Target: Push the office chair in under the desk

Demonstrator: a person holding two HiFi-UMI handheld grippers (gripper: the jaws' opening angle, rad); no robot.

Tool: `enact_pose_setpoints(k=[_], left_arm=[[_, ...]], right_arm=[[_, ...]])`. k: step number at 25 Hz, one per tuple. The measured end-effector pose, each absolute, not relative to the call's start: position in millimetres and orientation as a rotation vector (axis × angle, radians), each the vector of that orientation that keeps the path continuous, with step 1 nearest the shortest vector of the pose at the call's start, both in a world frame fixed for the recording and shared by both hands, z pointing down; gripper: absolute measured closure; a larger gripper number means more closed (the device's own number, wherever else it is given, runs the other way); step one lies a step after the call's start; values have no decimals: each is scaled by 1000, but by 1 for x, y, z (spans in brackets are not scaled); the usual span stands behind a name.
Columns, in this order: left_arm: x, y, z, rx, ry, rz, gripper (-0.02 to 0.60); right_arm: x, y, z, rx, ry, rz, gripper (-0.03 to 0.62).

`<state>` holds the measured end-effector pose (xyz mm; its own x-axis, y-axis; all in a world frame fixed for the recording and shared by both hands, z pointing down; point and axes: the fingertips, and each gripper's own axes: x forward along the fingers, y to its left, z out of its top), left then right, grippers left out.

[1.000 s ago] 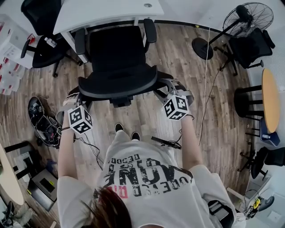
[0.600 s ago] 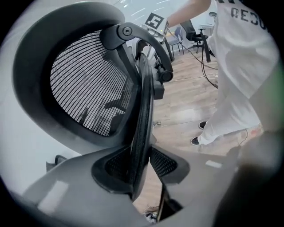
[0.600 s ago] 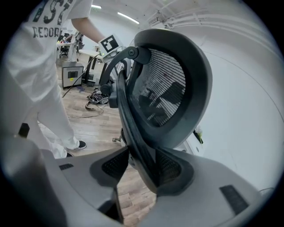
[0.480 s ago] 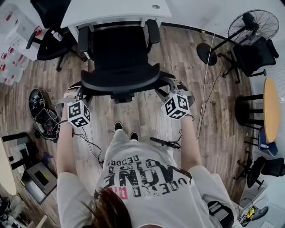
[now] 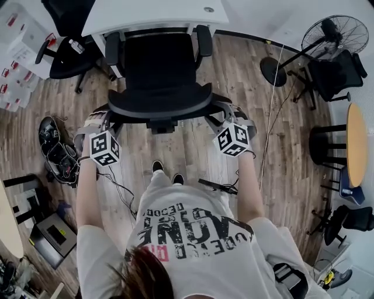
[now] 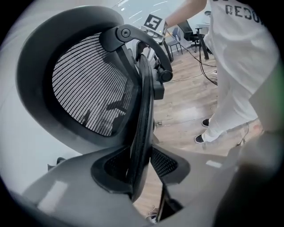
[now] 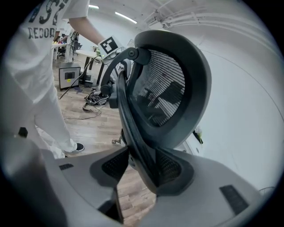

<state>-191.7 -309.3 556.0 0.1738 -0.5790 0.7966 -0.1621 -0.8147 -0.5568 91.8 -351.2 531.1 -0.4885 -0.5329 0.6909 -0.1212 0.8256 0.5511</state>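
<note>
The office chair (image 5: 158,76) sits nearer 12 o'clock than a second ago, seat edging under the table (image 5: 152,14). Jaws of left gripper (image 6: 141,167) and right gripper (image 7: 143,167), part-open, pinch its backrest rim (image 6: 144,111); more pushing seems needed.

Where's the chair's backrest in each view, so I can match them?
Head view: backrest upper centre, a dark arc.
Left gripper view: centre, rim edge-on between the jaws, mesh leftward.
Right gripper view: centre, rim between the jaws, mesh rightward.
Shared landmark: the person's black shoes.
</note>
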Motion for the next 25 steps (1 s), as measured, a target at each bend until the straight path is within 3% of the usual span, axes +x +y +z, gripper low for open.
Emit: enact_pose_setpoints(k=[25], left_arm=[[-236, -361, 557, -2089, 640, -1645, 430]], right_arm=[[49, -390, 532, 530, -2027, -489, 416]])
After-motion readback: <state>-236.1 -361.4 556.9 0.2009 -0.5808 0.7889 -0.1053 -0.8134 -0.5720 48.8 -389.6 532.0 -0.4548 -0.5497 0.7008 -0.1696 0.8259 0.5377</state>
